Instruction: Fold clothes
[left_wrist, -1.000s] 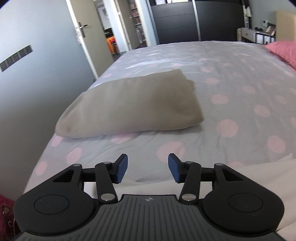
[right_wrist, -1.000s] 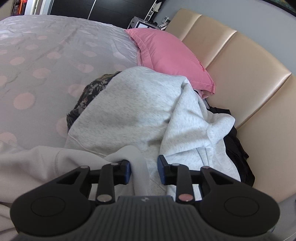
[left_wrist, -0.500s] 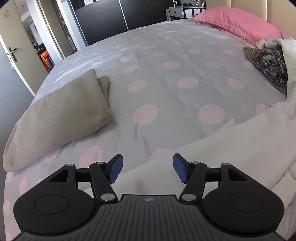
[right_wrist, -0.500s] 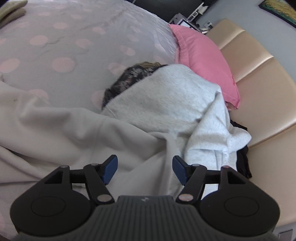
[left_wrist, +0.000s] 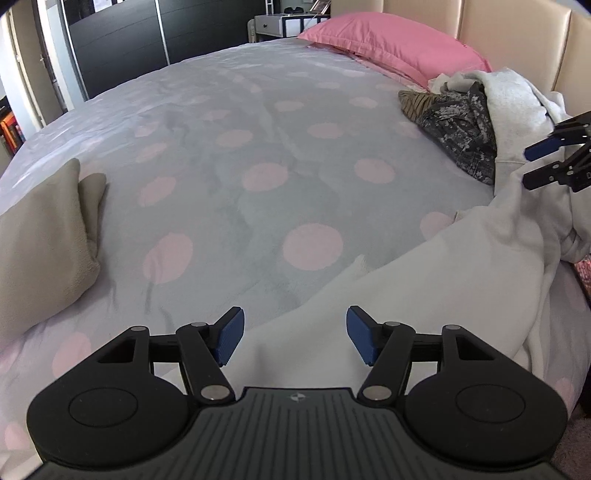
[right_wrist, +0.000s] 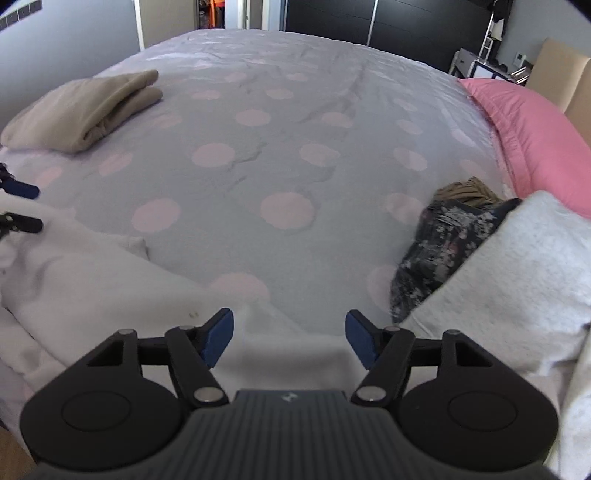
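A cream sweatshirt (left_wrist: 424, 291) lies unfolded along the near edge of the bed, also in the right wrist view as the cream sweatshirt (right_wrist: 110, 280). My left gripper (left_wrist: 293, 338) hangs open just above its near part, nothing between the pads. My right gripper (right_wrist: 288, 338) is open too, over the same garment's edge; it also shows in the left wrist view as the right gripper (left_wrist: 543, 162). A folded beige garment (left_wrist: 40, 247) rests at the left. A pile with a light grey hoodie (right_wrist: 517, 295) and a dark patterned garment (right_wrist: 439, 247) sits at the right.
The bed (left_wrist: 258, 155) has a grey cover with pink dots. A pink pillow (left_wrist: 391, 44) lies against the tan padded headboard (left_wrist: 517, 40). Dark wardrobe doors (left_wrist: 147, 33) stand beyond the bed, and an open doorway (right_wrist: 212, 13) lies past its foot.
Both cameras swung toward the middle of the bed. The right gripper, shut on the cream cloth a second ago, has opened and let it go. The left stayed open.
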